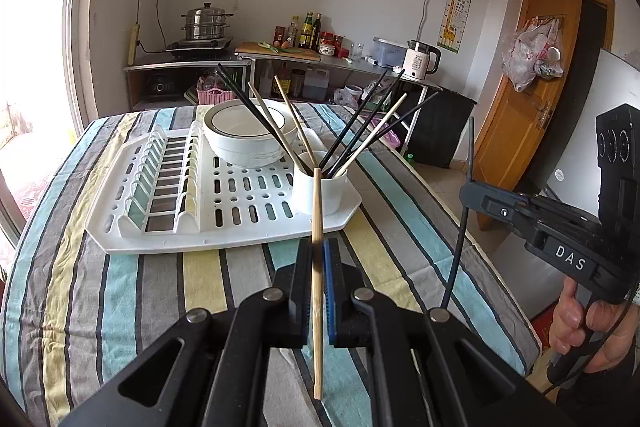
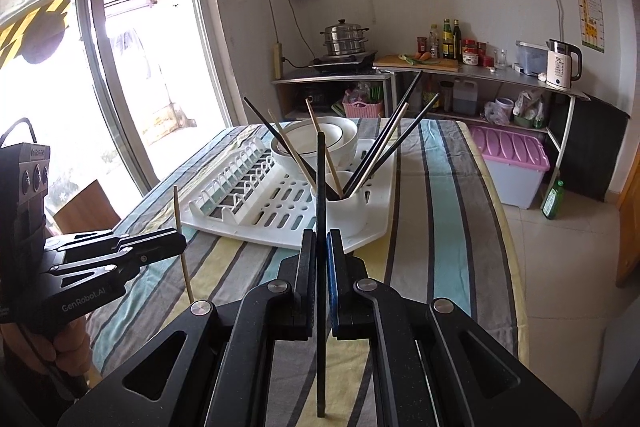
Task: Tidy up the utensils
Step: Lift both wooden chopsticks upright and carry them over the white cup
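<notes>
A white utensil cup (image 1: 318, 193) stands at the near right corner of a white drying rack (image 1: 224, 227) and holds several black and wooden chopsticks that fan out. My left gripper (image 1: 318, 251) is shut on a wooden chopstick (image 1: 317, 287), held upright in front of the cup. It also shows in the right wrist view (image 2: 176, 241) at the left. My right gripper (image 2: 321, 243) is shut on a black chopstick (image 2: 321, 267), upright, just short of the cup (image 2: 346, 209). It shows in the left wrist view (image 1: 466, 187) at the right, beyond the table edge.
A stack of white bowls (image 1: 248, 135) sits at the back of the rack. The striped tablecloth (image 1: 120, 307) covers the table. The table's right edge drops to the tiled floor (image 2: 560, 267). A pink-lidded bin (image 2: 512, 167) and a kitchen shelf (image 2: 480, 79) stand behind.
</notes>
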`<control>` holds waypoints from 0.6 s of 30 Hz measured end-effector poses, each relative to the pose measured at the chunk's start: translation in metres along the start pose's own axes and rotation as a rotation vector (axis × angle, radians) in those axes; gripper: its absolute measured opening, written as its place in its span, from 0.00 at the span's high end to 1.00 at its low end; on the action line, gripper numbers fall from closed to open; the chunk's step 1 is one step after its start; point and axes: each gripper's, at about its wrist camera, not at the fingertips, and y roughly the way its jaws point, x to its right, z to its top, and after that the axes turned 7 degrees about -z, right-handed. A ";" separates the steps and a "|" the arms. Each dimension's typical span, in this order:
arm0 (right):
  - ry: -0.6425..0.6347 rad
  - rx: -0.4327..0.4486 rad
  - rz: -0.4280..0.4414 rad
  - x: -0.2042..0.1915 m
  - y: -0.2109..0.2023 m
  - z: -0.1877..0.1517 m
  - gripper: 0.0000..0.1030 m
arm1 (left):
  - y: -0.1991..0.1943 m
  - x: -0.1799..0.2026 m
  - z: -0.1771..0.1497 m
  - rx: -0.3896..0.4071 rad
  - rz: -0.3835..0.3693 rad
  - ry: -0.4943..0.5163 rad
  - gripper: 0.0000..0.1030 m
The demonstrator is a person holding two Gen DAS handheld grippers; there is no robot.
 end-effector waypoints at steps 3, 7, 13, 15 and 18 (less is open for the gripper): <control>-0.003 0.014 0.000 -0.001 -0.004 0.002 0.95 | -0.003 0.002 0.003 0.010 -0.005 0.008 0.94; -0.001 0.025 -0.005 -0.001 -0.006 0.005 0.95 | -0.005 0.002 0.008 0.018 -0.007 0.015 0.94; 0.011 0.042 -0.017 0.004 -0.008 0.012 0.95 | -0.005 0.004 0.020 0.029 -0.008 0.036 0.94; 0.010 0.047 -0.021 0.004 -0.008 0.017 0.95 | -0.004 0.005 0.028 0.032 -0.006 0.052 0.94; 0.005 0.059 -0.026 0.003 -0.007 0.025 0.95 | -0.001 0.008 0.040 0.043 -0.011 0.071 0.94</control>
